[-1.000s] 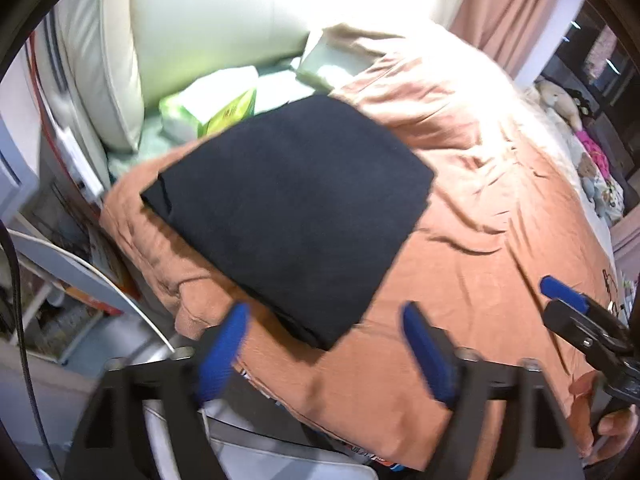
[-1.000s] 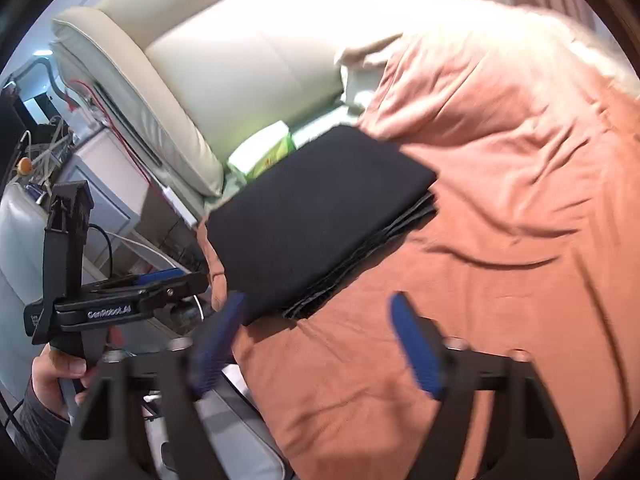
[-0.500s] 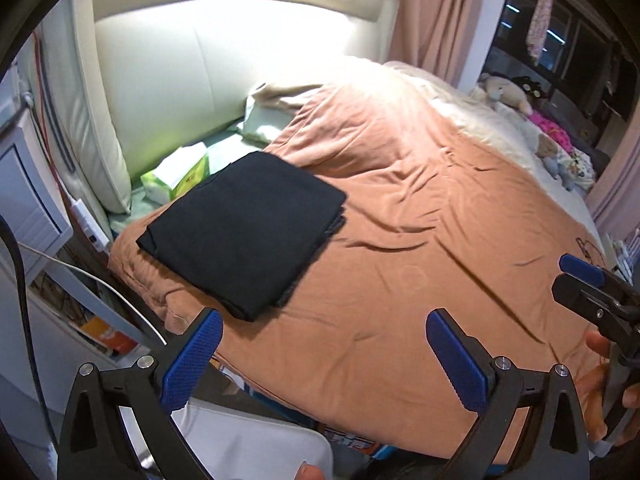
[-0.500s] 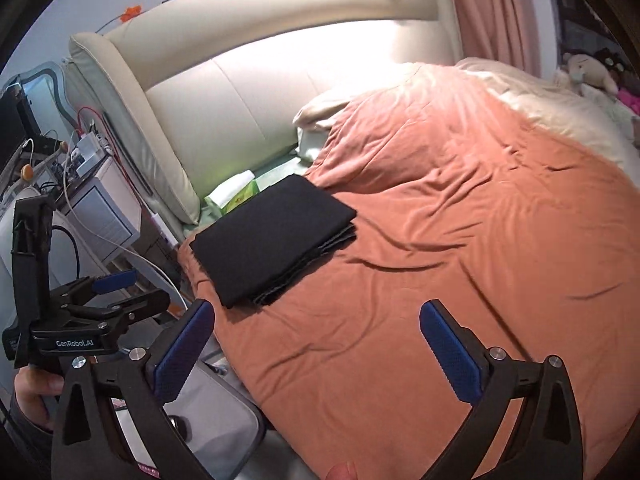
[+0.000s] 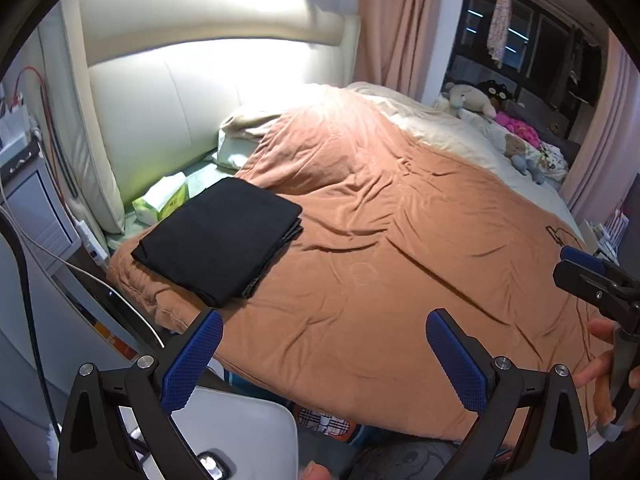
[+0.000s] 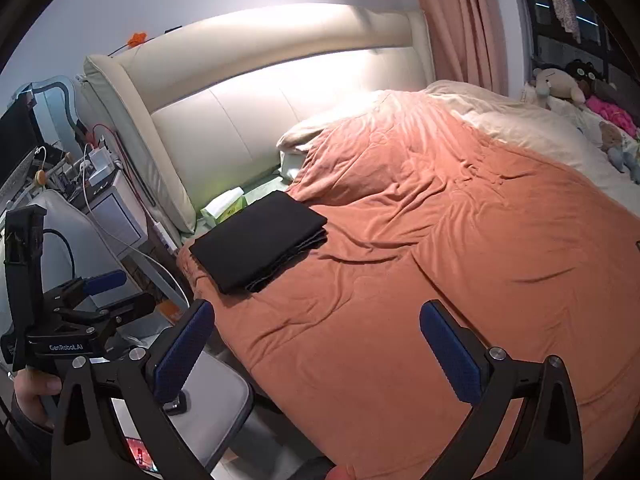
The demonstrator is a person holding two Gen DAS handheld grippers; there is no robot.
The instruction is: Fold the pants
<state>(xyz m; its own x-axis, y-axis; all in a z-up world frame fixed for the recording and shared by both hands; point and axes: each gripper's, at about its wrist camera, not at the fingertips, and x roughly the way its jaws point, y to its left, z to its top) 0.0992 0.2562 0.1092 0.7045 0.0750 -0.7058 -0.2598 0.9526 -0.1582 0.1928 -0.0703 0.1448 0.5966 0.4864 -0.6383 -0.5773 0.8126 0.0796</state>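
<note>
The black pants [image 5: 218,242] are lying folded into a flat rectangle at the ten o'clock corner of the orange duvet [image 5: 400,260], just beside a green tissue box [image 5: 162,202] near the cream headboard [image 5: 200,92]. The left gripper [image 5: 322,354] is hanging with its jaws spread wide, pinching nothing. The right gripper [image 6: 316,344] is likewise gaping empty, well apart from the pants.

pants [image 5: 218,240]: black, folded into a flat layered rectangle
place: on the bed corner, well beyond the jaws, upper left
</note>
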